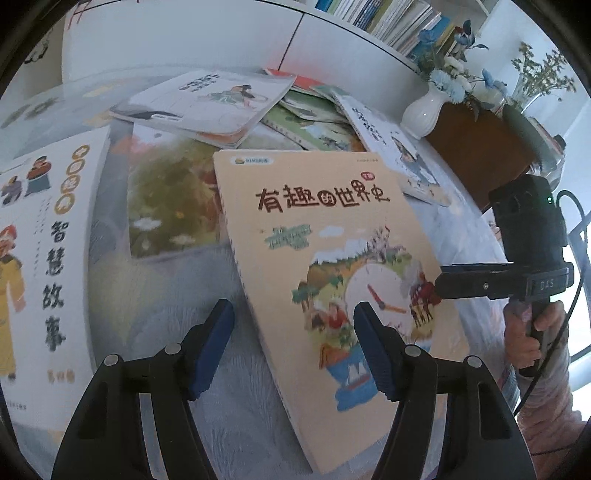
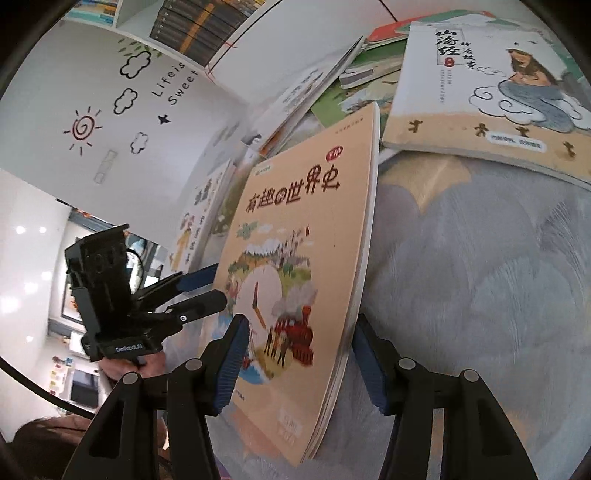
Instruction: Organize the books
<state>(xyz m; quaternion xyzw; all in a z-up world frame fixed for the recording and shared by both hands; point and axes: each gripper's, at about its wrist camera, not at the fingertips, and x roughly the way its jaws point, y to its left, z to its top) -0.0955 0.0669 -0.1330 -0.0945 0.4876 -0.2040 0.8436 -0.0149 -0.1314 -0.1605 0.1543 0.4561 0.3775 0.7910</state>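
Note:
A tan picture book with a train and clock on its cover point(image 1: 325, 266) point(image 2: 295, 258) lies on the grey patterned table. My left gripper point(image 1: 293, 343) is open over the book's left edge, one finger on each side of it. My right gripper point(image 2: 295, 363) is open over the book's right edge; in the left wrist view its fingers point(image 1: 476, 282) reach the cover's right edge. A white book with yellow circles point(image 1: 40, 258) lies at the left. A loose pile of several picture books point(image 1: 229, 107) lies behind.
A white book with a mermaid-like figure point(image 2: 495, 99) lies at the right. A white vase of blue flowers point(image 1: 424, 110) stands on a brown box point(image 1: 476, 147). A shelf of upright books point(image 1: 388, 18) runs along the white wall behind.

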